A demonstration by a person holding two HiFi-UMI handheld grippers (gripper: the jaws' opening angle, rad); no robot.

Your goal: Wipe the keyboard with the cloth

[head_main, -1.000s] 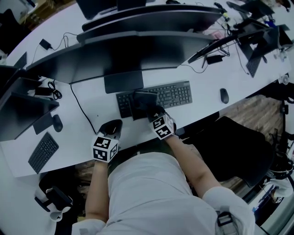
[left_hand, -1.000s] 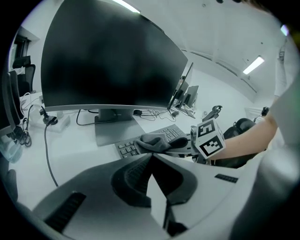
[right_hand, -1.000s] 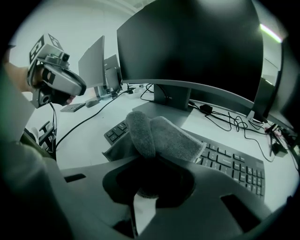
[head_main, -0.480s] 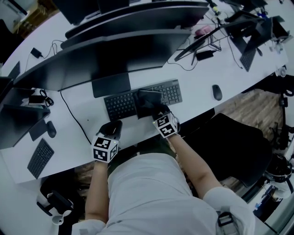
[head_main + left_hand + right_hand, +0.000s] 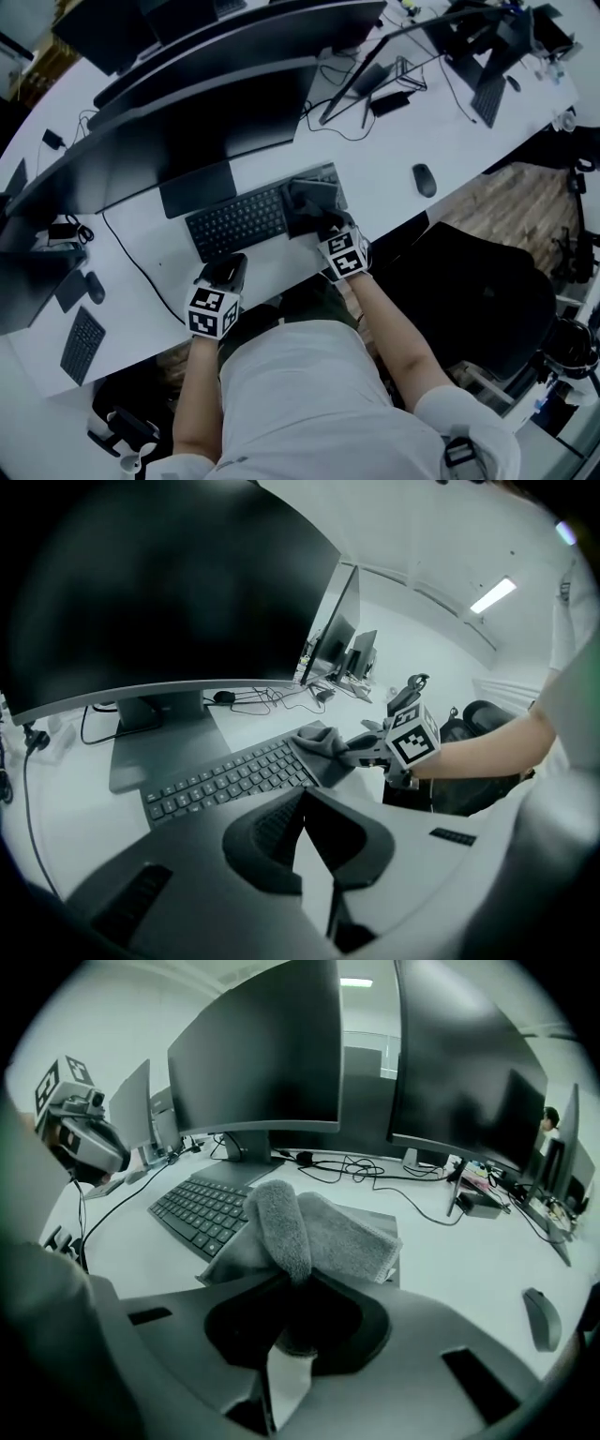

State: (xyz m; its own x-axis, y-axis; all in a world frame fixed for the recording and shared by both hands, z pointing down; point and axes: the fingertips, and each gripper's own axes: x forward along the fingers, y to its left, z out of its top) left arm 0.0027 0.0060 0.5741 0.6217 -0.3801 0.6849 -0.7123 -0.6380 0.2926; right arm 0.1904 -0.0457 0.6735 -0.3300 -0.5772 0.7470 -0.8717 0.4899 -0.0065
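Head view showed us the right gripper (image 5: 324, 225) at the right end of the keyboard (image 5: 236, 221), with the cloth (image 5: 310, 201) lying just ahead of its jaws and covering the keys there. In the right gripper view we saw the jaws clenched on a raised fold of the cloth (image 5: 314, 1227). The rest of the fabric spread forward from the right gripper (image 5: 286, 1337) over the keyboard's (image 5: 199, 1207) end and hung a little past its near edge. The bare keys ran off to that gripper's left, and a mouse (image 5: 542, 1318) lay on the desk (image 5: 450, 1260) well to its right.

We found the left gripper (image 5: 226, 269) to the left of the right one, over the desk (image 5: 155, 281) just short of the keyboard's near edge. In the left gripper view its jaws met at the tips, pinched together with nothing between them (image 5: 304, 793). From there the keyboard (image 5: 223, 780) stretched just ahead, and the cloth (image 5: 321, 750) sat ahead and to the right, apart from the left gripper, with the right gripper (image 5: 360, 754) holding it from the near side. A large monitor (image 5: 178, 583) stood beyond the keyboard.
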